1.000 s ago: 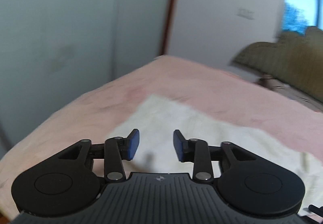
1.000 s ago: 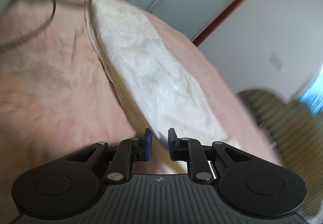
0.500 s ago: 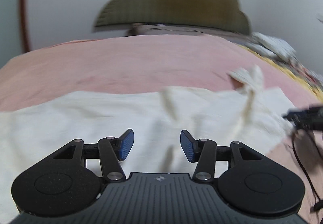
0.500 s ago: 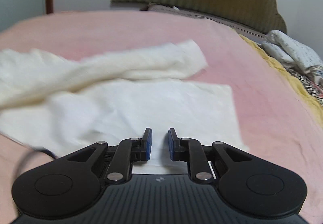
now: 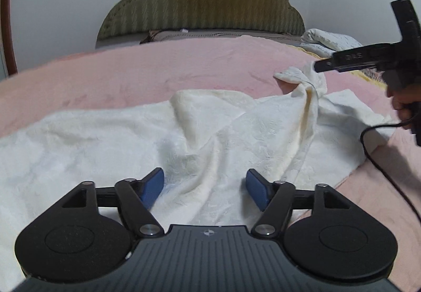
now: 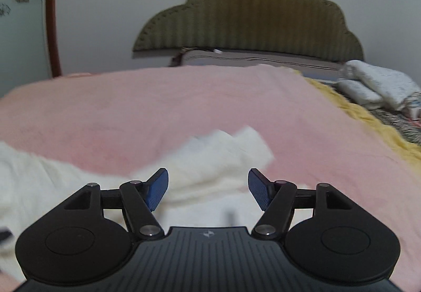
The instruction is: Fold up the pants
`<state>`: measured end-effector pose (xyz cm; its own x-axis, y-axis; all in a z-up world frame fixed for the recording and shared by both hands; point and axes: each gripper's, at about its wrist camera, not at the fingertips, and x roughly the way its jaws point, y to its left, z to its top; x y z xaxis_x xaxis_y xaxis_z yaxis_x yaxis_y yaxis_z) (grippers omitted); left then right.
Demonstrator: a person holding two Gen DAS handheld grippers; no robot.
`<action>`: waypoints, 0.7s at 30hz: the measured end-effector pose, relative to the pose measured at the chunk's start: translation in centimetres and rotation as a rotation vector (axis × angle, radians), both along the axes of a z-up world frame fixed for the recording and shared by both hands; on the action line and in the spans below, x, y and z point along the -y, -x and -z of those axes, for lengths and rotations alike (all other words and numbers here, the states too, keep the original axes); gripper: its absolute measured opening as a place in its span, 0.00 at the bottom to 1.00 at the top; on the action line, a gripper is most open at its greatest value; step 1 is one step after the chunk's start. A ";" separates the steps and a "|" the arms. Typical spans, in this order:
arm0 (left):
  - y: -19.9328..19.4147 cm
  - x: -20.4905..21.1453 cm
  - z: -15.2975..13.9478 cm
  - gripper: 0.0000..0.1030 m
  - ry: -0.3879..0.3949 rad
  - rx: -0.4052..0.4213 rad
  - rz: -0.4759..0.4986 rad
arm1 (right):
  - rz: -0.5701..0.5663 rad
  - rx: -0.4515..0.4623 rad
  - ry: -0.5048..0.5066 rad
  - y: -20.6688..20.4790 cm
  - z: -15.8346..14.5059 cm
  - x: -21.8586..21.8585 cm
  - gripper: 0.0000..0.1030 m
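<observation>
Fingers of our left gripper stand spread, just been opening, nothing pinched; the cream pants lie rumpled under and ahead of them on the pink bed. Our right gripper has also just been opening, fingers apart, a bunched pants end below the gap, blurred. Both point forward and down toward the headboard. Pants' long axis runs left-right across the left fingers. Our right hand shows far right there.

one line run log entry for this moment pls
stage: mid-fold | pants: cream, rumpled on pink bed | left gripper: open, just opening | right gripper: open, just opening, cloth between jaws
</observation>
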<state>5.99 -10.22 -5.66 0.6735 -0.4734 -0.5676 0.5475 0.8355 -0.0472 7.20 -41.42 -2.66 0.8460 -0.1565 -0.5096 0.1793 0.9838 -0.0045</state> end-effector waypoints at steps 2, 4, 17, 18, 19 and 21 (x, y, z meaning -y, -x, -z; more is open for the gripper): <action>-0.5 -0.8 0.0 0.73 0.056 -0.029 0.002 | -0.023 -0.022 0.030 -2.8 0.2 -1.9 0.65; -0.6 -1.1 -0.1 0.74 0.076 -0.037 0.007 | -0.037 -0.080 0.031 -5.7 1.0 -2.8 0.65; -0.6 -0.8 -0.1 0.81 0.072 -0.043 0.024 | 0.326 -0.100 0.126 -1.9 4.0 3.3 0.87; -0.6 -0.8 -0.1 0.82 0.070 -0.043 0.026 | 0.348 -0.085 0.094 -1.1 4.0 4.2 0.87; -0.6 -0.7 -0.1 0.83 0.069 -0.043 0.028 | 0.381 -0.065 0.048 0.0 4.1 5.0 0.87; -0.6 -0.6 -0.1 0.84 0.066 -0.043 0.029 | 0.451 0.010 -0.070 2.3 3.9 6.8 0.87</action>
<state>6.58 -9.59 -5.59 0.6345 -0.5296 -0.5629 0.5676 0.8137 -0.1258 4.91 -48.17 -6.54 0.7061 -0.4761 -0.5242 0.5898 0.8051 0.0632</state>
